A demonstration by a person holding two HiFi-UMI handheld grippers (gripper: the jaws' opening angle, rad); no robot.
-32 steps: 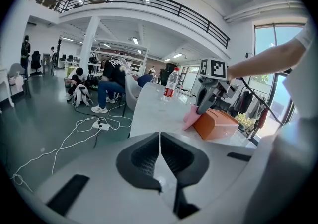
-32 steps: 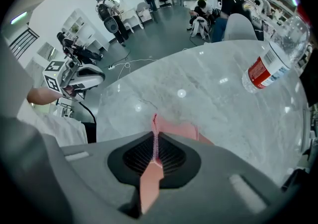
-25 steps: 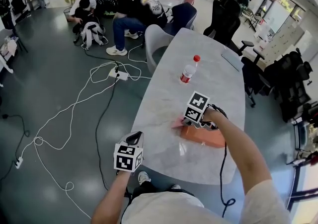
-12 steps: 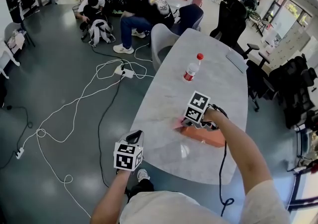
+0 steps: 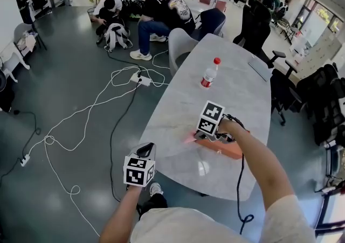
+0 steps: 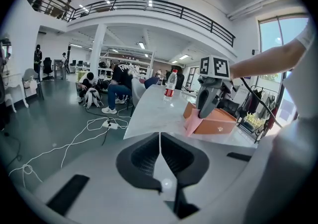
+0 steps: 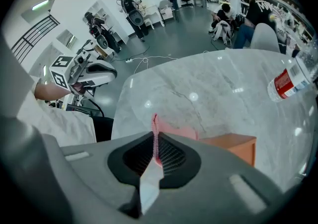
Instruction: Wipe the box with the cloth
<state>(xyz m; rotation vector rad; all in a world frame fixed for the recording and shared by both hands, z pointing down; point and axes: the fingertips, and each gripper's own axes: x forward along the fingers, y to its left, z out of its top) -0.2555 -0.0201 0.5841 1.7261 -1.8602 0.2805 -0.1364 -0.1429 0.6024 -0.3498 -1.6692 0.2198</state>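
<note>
An orange box (image 5: 225,149) lies near the front of the marble table (image 5: 178,112). My right gripper (image 5: 200,135) is shut on a pink cloth (image 5: 190,139), which hangs at the box's left end and touches it. In the right gripper view the cloth (image 7: 175,131) runs up between the jaws, with the box (image 7: 233,146) just to its right. My left gripper (image 5: 146,149) is shut and empty, held off the table's left front edge. From the left gripper view I see the box (image 6: 221,121), the cloth (image 6: 192,125) and the right gripper (image 6: 203,112) above it.
A red-capped water bottle (image 5: 208,74) stands mid-table, and a flat grey device (image 5: 260,68) lies at the far right edge. Chairs (image 5: 180,45) ring the far end. White and black cables (image 5: 108,96) cross the floor at the left. People (image 5: 161,5) sit beyond.
The head view has shifted slightly. The right gripper stays at the box's left end with the cloth. The left gripper has barely moved.
</note>
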